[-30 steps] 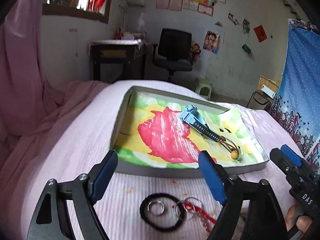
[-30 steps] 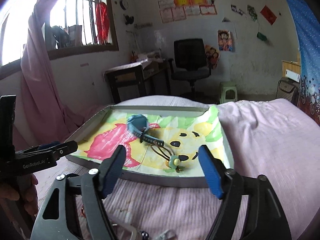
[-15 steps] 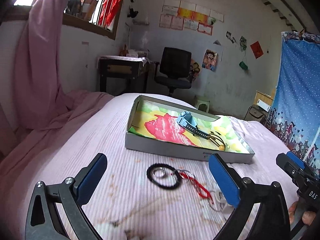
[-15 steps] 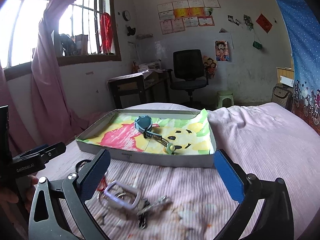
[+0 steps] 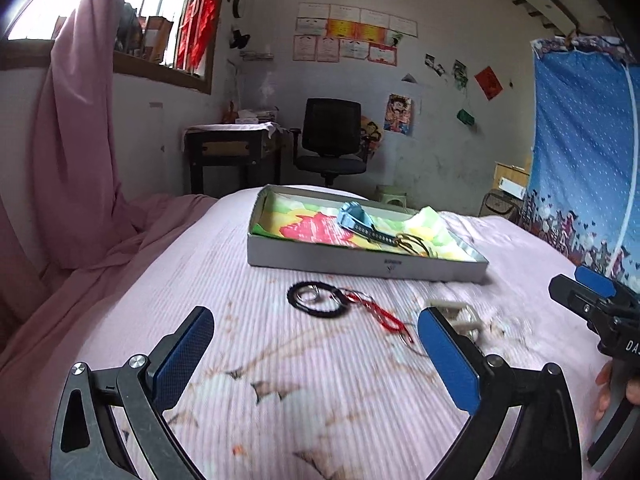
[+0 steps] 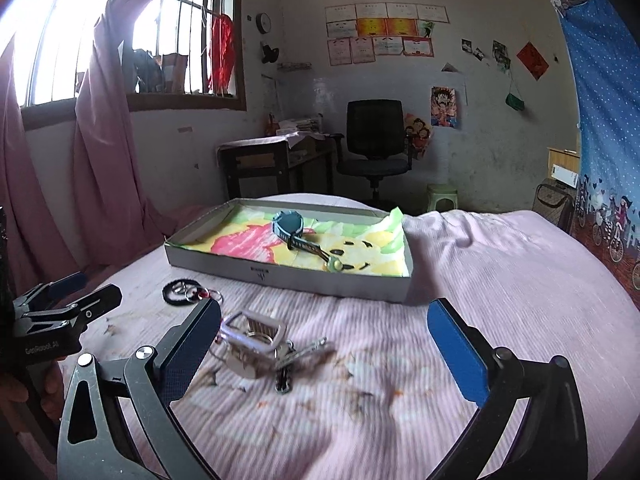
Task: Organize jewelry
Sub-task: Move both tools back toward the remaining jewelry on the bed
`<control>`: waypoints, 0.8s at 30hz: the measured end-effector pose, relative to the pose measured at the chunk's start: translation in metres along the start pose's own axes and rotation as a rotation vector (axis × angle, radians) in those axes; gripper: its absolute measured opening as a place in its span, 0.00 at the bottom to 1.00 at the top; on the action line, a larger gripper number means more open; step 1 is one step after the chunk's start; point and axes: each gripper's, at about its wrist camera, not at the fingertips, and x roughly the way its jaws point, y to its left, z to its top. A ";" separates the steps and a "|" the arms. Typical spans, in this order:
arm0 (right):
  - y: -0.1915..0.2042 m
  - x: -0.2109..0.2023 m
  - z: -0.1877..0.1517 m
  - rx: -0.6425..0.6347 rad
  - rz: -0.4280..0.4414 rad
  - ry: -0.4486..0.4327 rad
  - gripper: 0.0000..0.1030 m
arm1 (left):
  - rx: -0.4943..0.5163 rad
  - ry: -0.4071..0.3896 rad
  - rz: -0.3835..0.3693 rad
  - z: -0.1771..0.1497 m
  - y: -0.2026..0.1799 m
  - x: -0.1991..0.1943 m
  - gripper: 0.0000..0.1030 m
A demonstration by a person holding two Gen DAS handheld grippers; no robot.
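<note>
Presently on the pink bedspread (image 5: 200,280):

- Box (image 5: 360,266), shallow and grey, lined with a bright printed cloth. Inside: a blue watch (image 5: 354,218) and gold bangles (image 5: 412,242) touching its strap end.
- Loose, in front of the box: a black hair tie (image 5: 318,300) with a silver ring (image 5: 308,295) lying inside its loop; a red cord (image 5: 378,314) beside it; a bunch of keys with a clear square clip (image 6: 252,340).
- Left gripper (image 5: 316,354): jaws have just been opening and stand wide, nothing between them, hovering short of the hair tie.
- Right gripper (image 6: 326,354): likewise just opened, wide and empty, the key bunch lying just ahead of its left finger.

Handling note, as a judgement: the step appears to be choosing the next loose piece. The hair tie lies flat, so a low approach with one finger inside the loop should pinch it cleanly; the ring inside may come along or be knocked away.

View differences: the right camera shows the key bunch whole and a pale bead (image 6: 335,266) in the box, hidden from the left camera. The left camera shows the red cord full length.
</note>
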 end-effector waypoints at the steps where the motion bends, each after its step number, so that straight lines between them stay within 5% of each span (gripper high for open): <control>1: 0.000 -0.001 -0.002 0.001 -0.002 0.007 0.99 | 0.004 0.004 -0.001 -0.002 0.000 -0.001 1.00; 24: 0.008 0.040 -0.036 -0.052 -0.005 0.273 0.99 | 0.011 0.176 -0.055 -0.016 0.003 0.029 1.00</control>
